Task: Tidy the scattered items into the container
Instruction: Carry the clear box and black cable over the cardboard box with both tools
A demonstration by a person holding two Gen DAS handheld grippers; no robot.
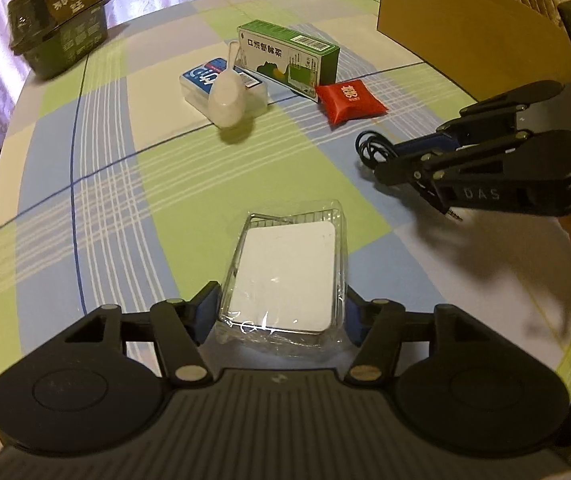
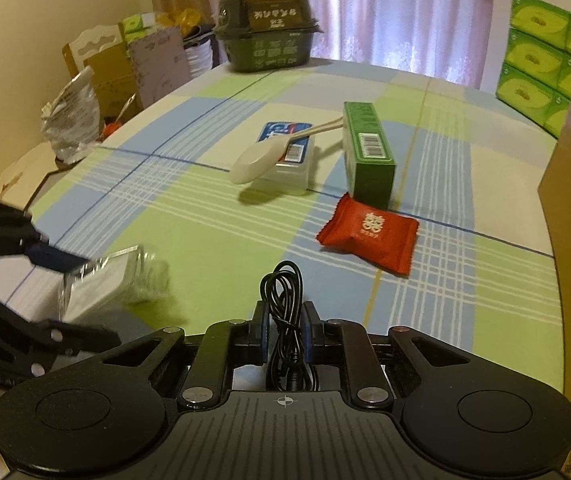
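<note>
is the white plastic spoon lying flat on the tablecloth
No, the white plastic spoon rests on top of the clear lidded box with the blue label, its bowl overhanging the edge.

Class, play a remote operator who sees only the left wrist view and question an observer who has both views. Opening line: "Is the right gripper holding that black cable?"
Observer: Yes, the right gripper is shut on the coiled black cable.
Operator: What is left of the table?
Observer: A crumpled silver bag stands there.
Operator: Are those green packs stacked?
Observer: Yes, the green tissue packs sit three rows high.
</note>
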